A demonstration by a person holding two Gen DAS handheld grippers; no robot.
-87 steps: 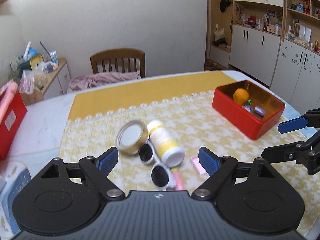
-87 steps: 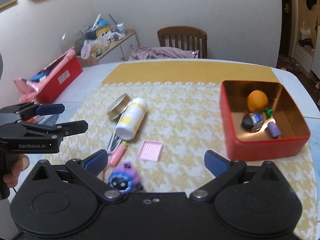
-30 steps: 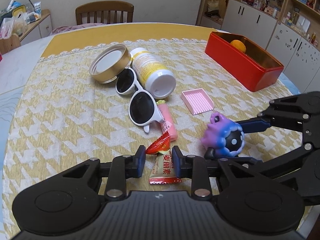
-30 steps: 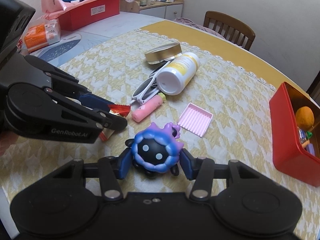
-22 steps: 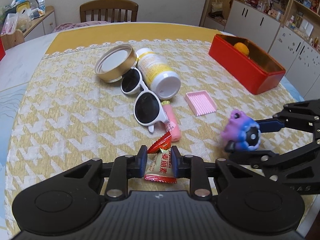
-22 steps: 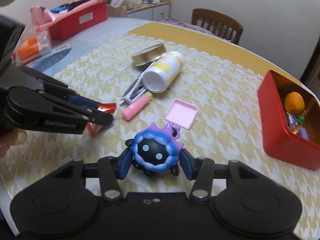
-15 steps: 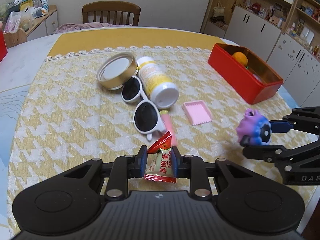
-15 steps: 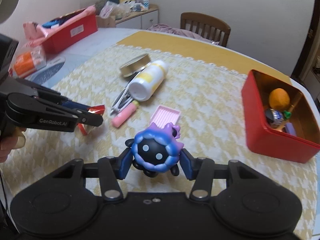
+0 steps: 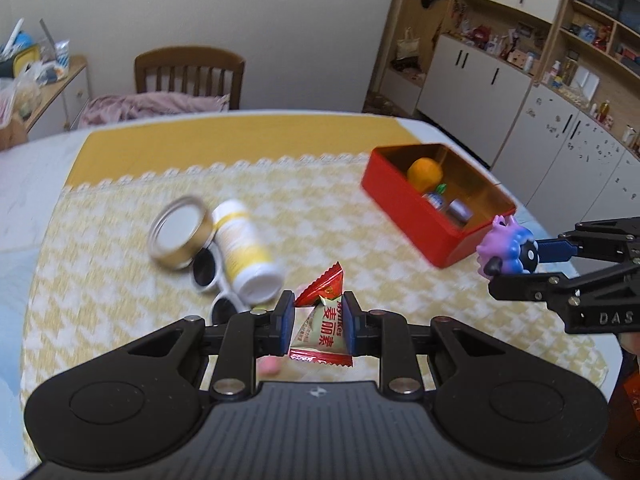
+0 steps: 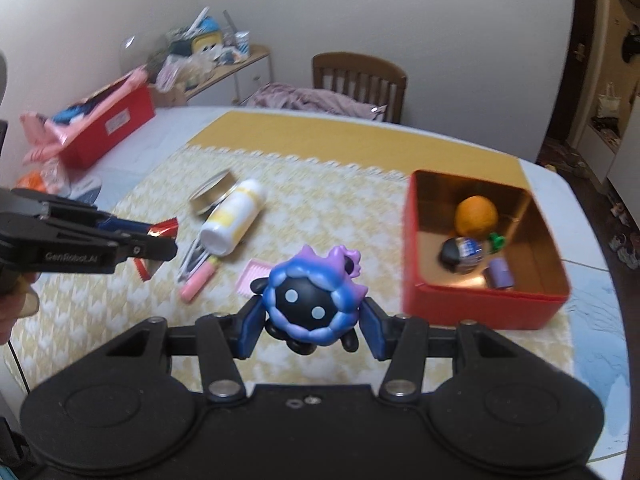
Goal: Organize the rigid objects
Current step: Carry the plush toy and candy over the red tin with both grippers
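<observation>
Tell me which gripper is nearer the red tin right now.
Right. The right gripper, shut on the purple toy, sits just short of the red tin; the left gripper, shut on the candy packet, is back over the yellow cloth.

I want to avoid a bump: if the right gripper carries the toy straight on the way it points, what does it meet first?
Probably the pink tray, lying just beyond the purple toy in the right gripper; the red box sits off to the right. Height is unclear.
</observation>
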